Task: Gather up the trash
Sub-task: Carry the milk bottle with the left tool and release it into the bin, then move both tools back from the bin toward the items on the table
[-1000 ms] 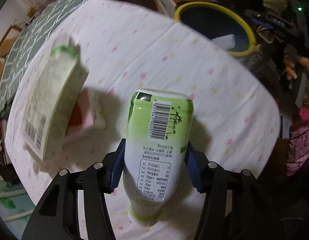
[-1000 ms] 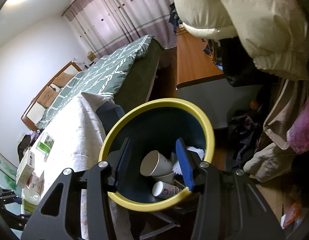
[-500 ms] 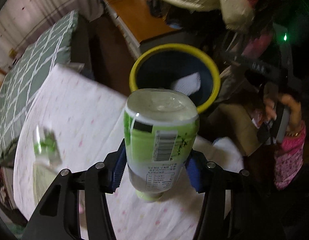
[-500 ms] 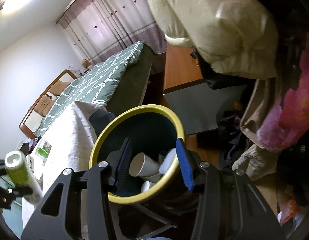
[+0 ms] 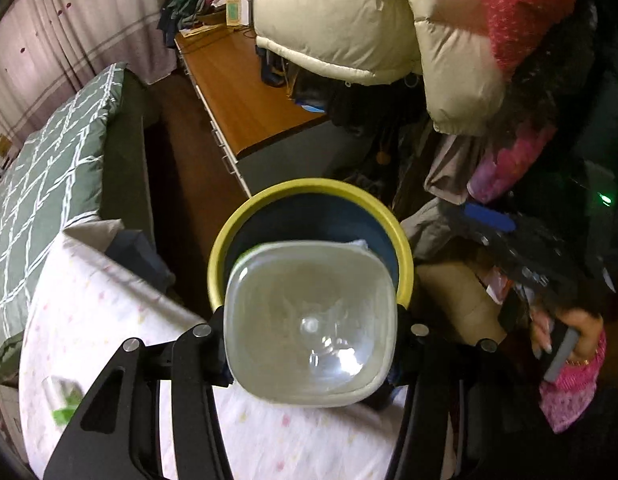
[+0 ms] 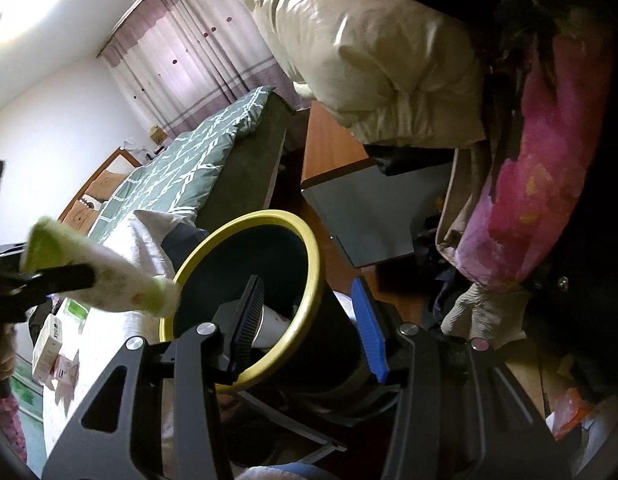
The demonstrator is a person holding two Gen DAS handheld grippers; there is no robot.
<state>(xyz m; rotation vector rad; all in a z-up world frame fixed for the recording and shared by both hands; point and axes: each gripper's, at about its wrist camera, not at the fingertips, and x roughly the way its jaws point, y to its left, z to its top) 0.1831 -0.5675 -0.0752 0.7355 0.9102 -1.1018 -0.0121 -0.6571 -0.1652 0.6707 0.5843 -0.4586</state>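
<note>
Two hand-held grippers: left and right, both near the bin.
Left hand-held gripper (image 5: 309, 344): clamped on the plastic bottle (image 5: 311, 322), pads squeezing its sides.
Bottle: base toward the left wrist camera, held over the near rim of the yellow-rimmed bin (image 5: 265, 202); in the right view it tilts cap-down at the rim.
Right hand-held gripper (image 6: 307, 326): jaws apart, gripping nothing, bin rim between them.
Bin contents: a paper cup (image 6: 271, 326).
Counter (image 5: 109, 320): pale spotted cloth, small cartons (image 6: 49, 340) on it.
</note>
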